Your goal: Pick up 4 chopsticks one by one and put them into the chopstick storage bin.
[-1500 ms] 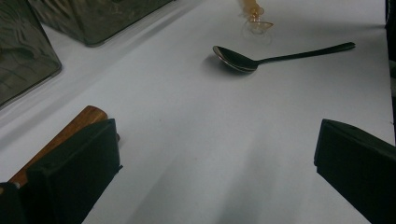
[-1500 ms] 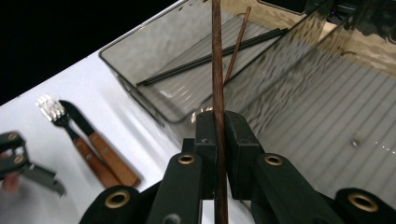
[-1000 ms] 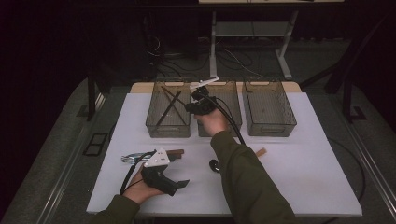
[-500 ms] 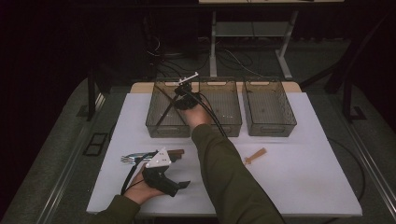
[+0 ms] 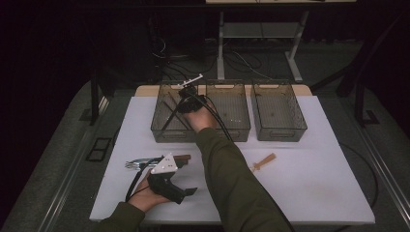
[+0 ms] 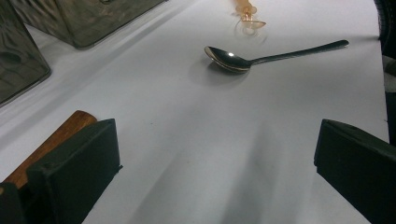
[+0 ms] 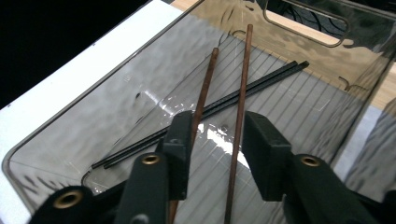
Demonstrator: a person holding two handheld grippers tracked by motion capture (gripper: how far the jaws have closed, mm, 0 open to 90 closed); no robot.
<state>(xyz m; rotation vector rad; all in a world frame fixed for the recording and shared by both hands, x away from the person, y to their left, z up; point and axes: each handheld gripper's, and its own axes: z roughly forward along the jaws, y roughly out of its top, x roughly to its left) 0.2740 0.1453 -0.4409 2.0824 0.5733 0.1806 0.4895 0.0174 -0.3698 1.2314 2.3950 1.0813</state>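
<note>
- High view: the right tongs (image 5: 186, 92) hang over the left bin (image 5: 167, 131), the leftmost of three clear bins standing in a row at the far side of the white worktop (image 5: 309, 179).
- Right gripper view: the right tongs' jaws have just been opening and now stand apart. One of the brown chopsticks (image 7: 239, 121) runs through the gap between them, while the other lies along the inner face of the left jaw; the pads do not press on either, so the pair is released.
- Both brown chopsticks lean inside the left bin, their far tips near the bin's end wall, lying across a pair of black chopsticks (image 7: 261, 84) on the bin floor.
- Left tongs (image 5: 191, 192) rest low at the near left of the worktop, with the jaws wide apart and nothing between them in the left gripper view.
- A wooden handle (image 6: 51, 142) lies just beside the left jaw of those tongs; whether it touches the jaw I cannot tell.
- Farther out on the worktop lie a metal spoon (image 6: 261, 57) and, beyond it, a small amber utensil (image 6: 247, 11).
</note>
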